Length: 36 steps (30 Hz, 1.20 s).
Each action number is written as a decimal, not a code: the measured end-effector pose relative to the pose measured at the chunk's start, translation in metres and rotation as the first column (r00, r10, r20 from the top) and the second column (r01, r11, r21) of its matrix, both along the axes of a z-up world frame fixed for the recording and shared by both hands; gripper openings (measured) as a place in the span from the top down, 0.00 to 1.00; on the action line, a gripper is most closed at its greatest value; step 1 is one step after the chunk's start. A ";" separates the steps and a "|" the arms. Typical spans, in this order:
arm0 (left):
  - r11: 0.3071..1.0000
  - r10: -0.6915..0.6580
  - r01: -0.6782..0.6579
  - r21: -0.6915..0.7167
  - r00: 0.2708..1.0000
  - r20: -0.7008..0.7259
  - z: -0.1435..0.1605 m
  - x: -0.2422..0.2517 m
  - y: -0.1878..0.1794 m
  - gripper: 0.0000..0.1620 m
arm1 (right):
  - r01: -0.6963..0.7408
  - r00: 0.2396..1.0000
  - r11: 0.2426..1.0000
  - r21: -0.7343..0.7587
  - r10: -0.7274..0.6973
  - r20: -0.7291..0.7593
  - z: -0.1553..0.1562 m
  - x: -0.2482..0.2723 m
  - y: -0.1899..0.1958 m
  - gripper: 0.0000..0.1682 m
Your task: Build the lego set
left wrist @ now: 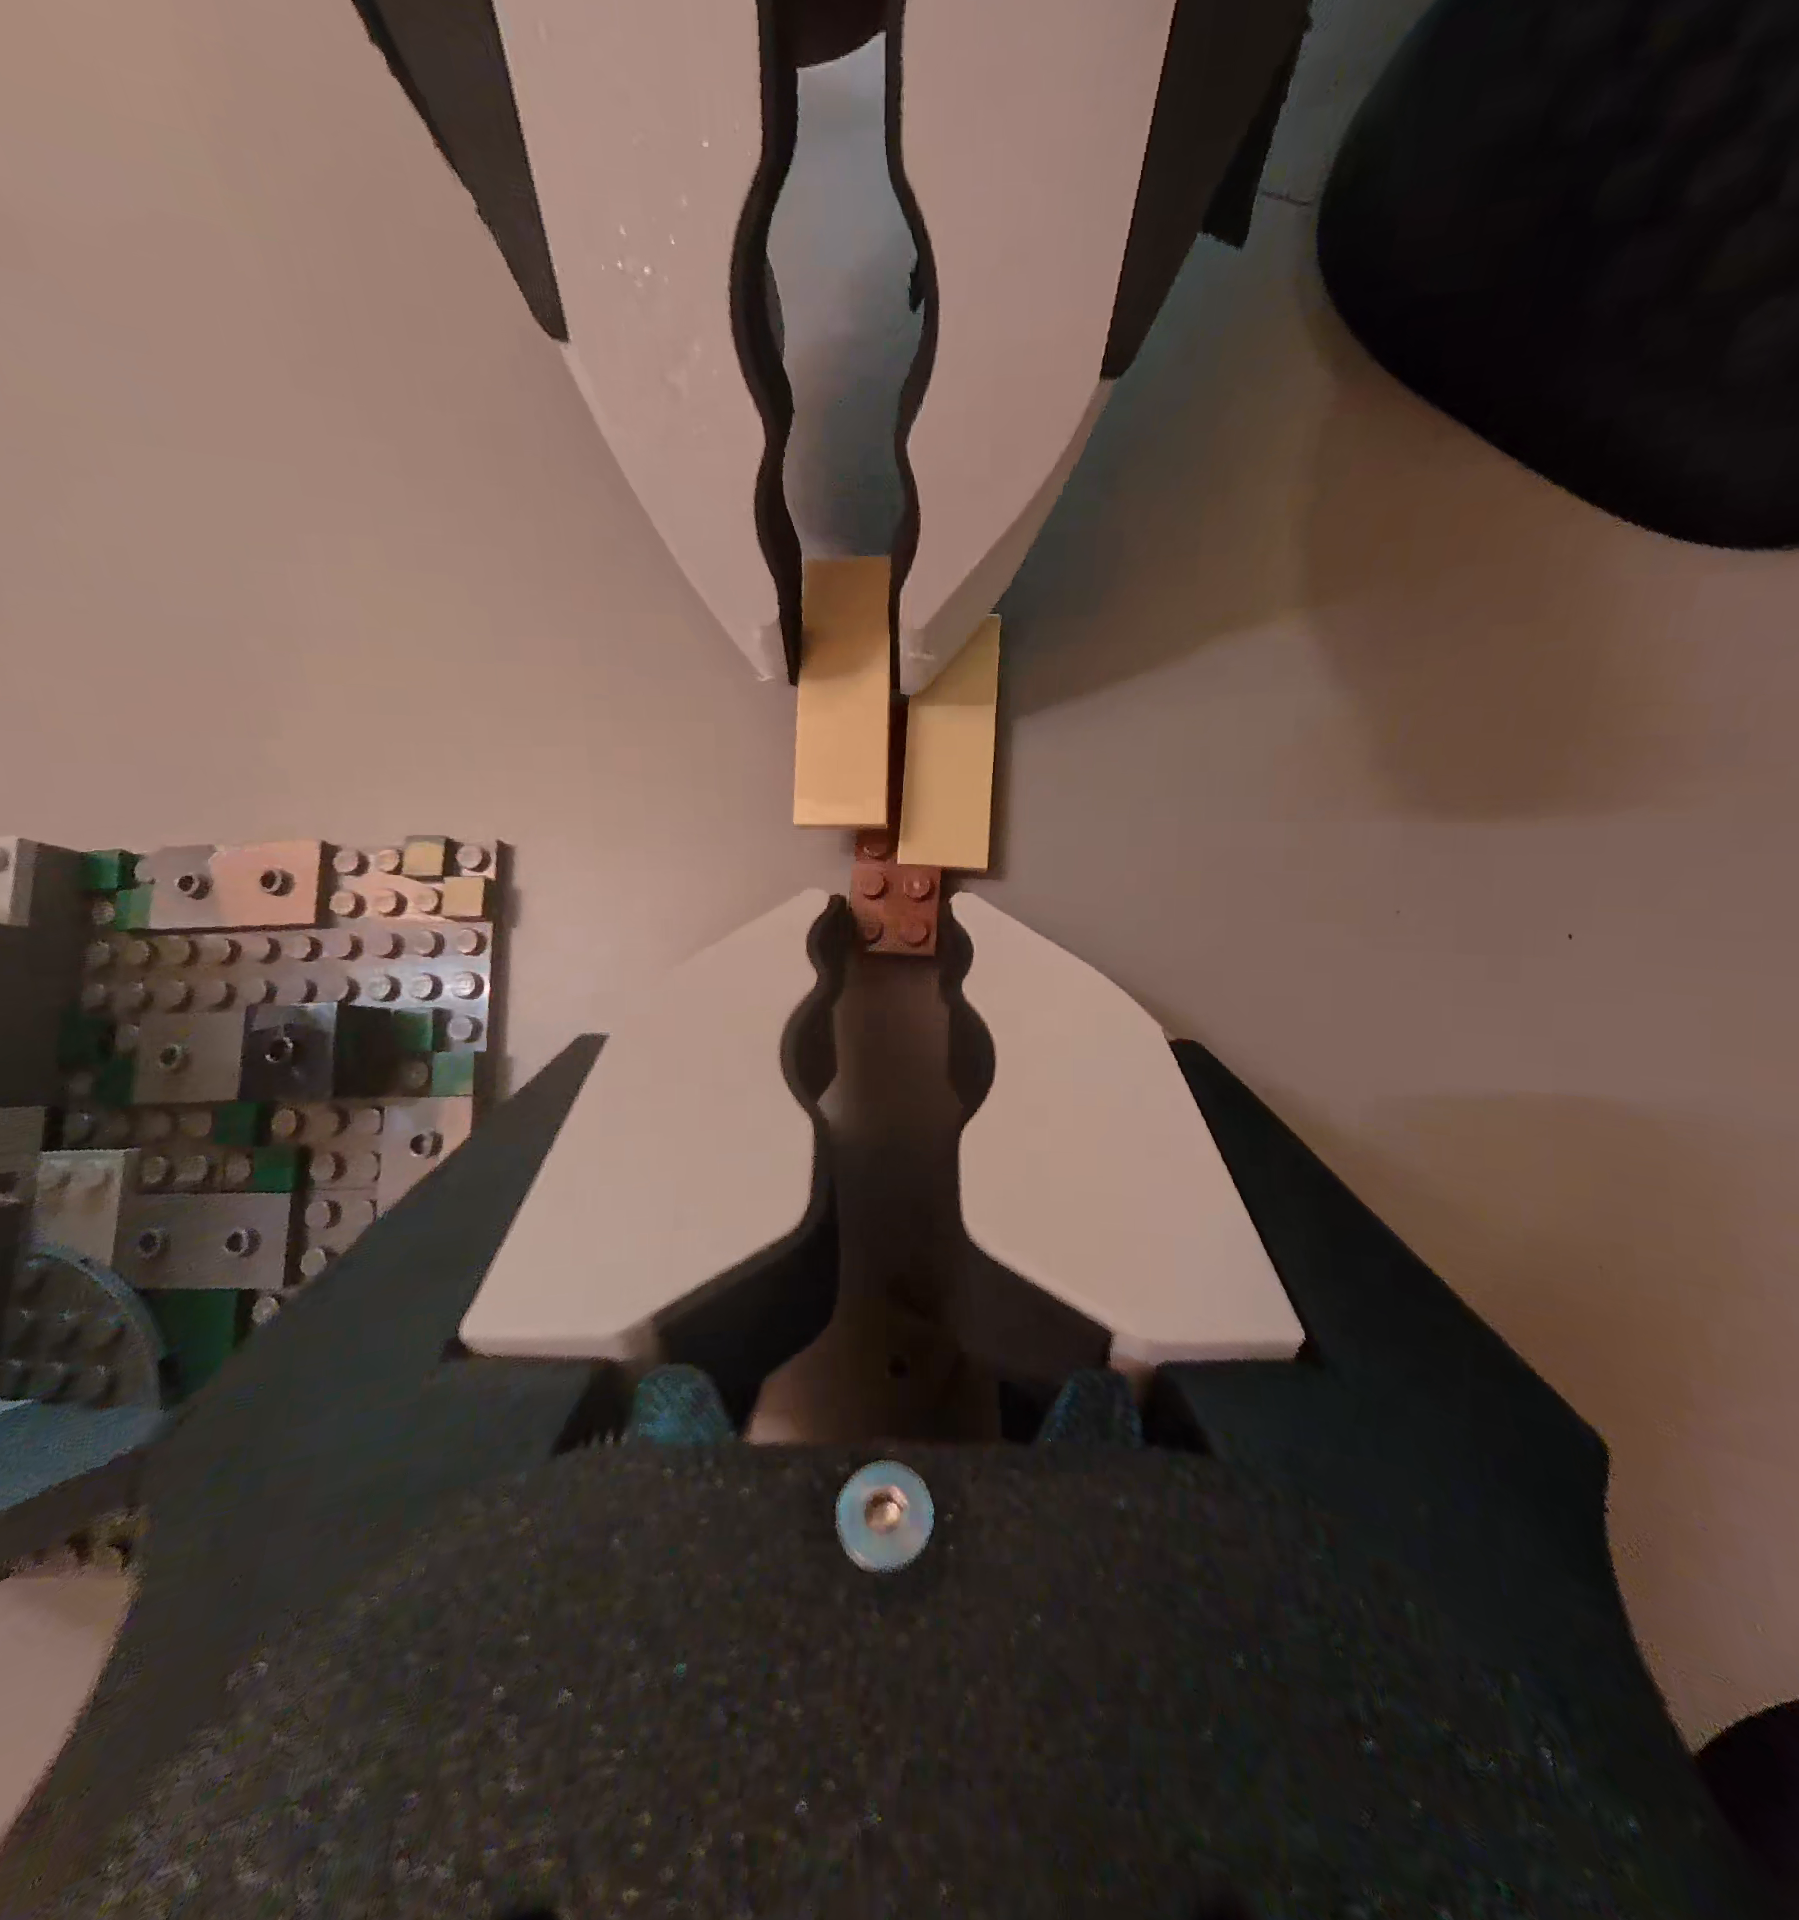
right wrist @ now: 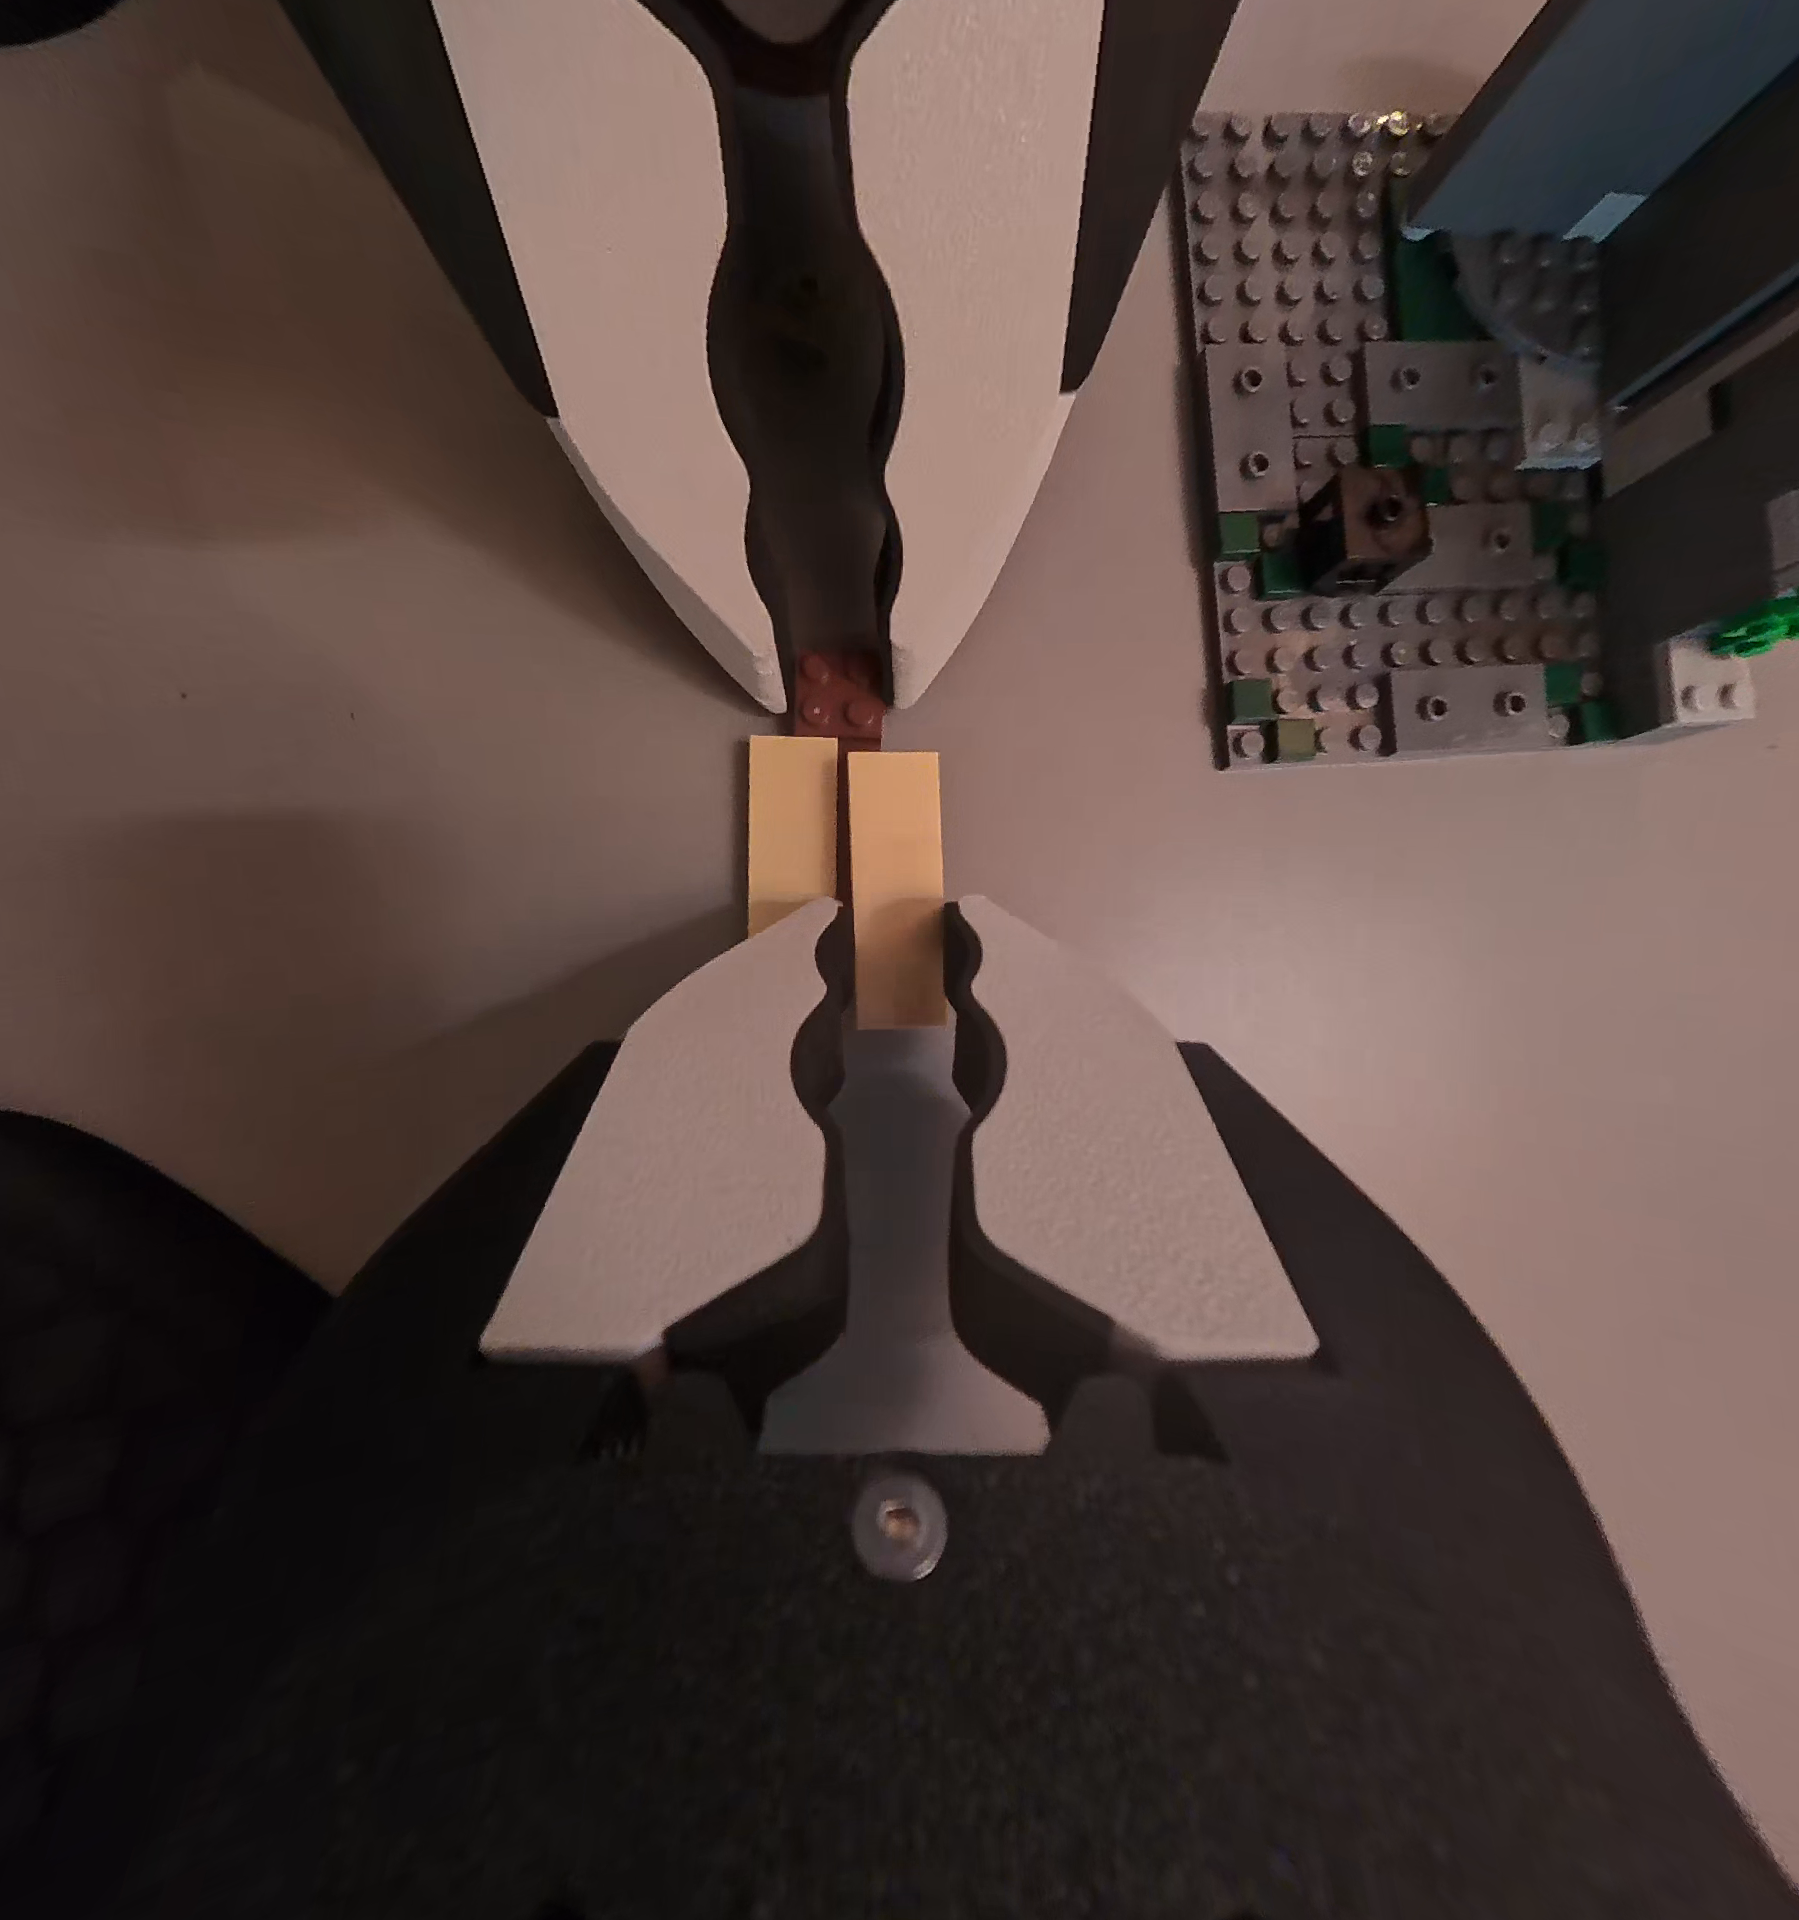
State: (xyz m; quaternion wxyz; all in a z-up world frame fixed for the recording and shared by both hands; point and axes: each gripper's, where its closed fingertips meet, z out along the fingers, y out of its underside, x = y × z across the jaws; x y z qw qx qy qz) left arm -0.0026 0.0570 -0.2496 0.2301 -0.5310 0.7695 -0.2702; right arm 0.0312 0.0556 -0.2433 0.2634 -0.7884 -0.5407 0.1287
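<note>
Left claw [left wrist: 893, 914] clamped on brown plate [left wrist: 897, 912]; right claw [right wrist: 897, 920] clamped on tan tile [right wrist: 897, 883] over plate, unseated. Second tan tile [right wrist: 791, 826] alongside, apparently placed. Grey-green model [right wrist: 1394, 468] well aside, unfinished

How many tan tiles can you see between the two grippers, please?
2: one tan tile held in the right gripper, the other tan tile beside it, both over the brown plate.
</note>
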 end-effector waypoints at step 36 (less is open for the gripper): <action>1.000 0.000 0.000 -0.003 1.000 -0.013 0.000 -0.002 -0.004 0.90 | 0.071 0.997 0.982 -0.175 -0.073 -0.006 0.003 0.002 0.001 0.90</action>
